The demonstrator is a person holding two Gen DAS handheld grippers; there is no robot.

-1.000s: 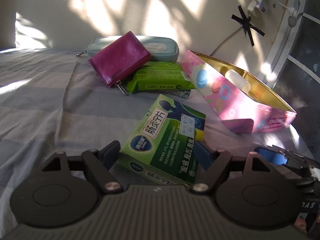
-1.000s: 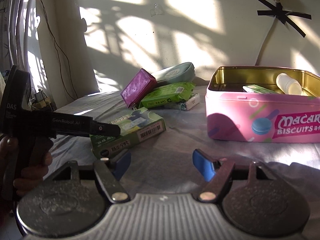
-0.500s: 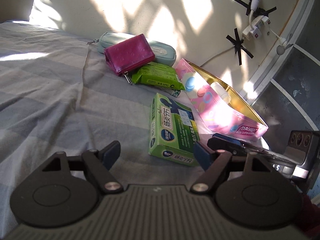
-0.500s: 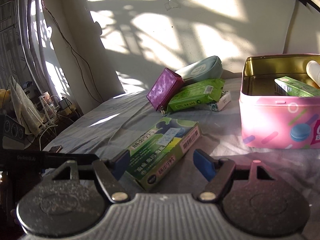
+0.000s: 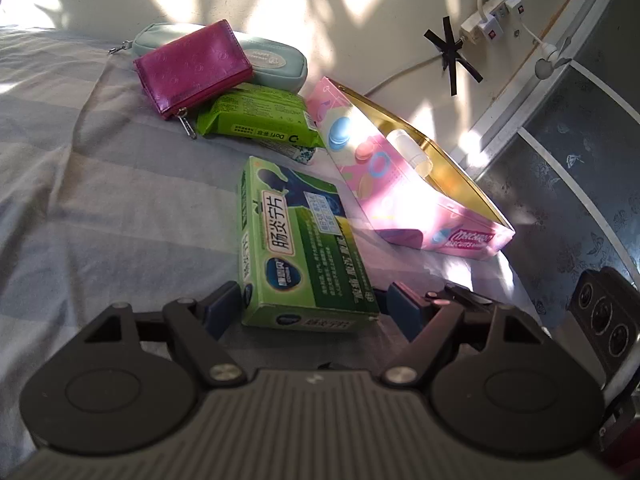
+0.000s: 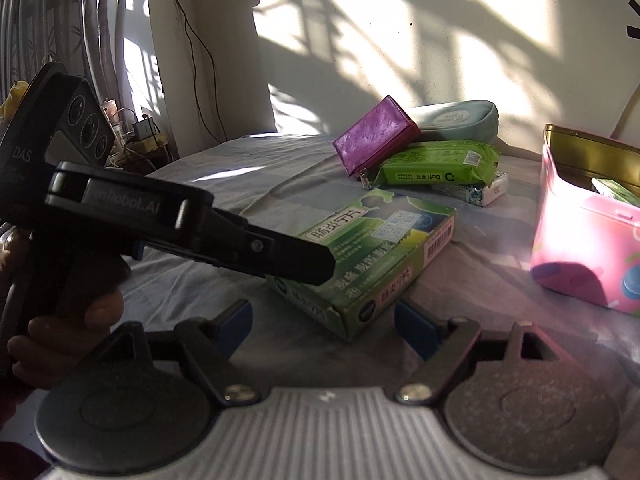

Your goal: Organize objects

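The flat green cardboard medicine box [image 5: 298, 248] lies on the striped bed sheet [image 5: 100, 200] beside the pink biscuit tin [image 5: 404, 196]. The left gripper [image 5: 310, 306] straddles its near end, closing; the right gripper [image 6: 322, 322] is opening, empty.

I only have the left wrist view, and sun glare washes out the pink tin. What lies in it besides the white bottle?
Observer: From the right wrist view, a small green carton lies inside the pink tin.
Operator: Is the right gripper on the medicine box?
Observer: No. The right gripper is opening, with only the near corner of the medicine box between its pads, untouched.
Operator: Any marking on the side facing the tin?
Observer: A barcode.
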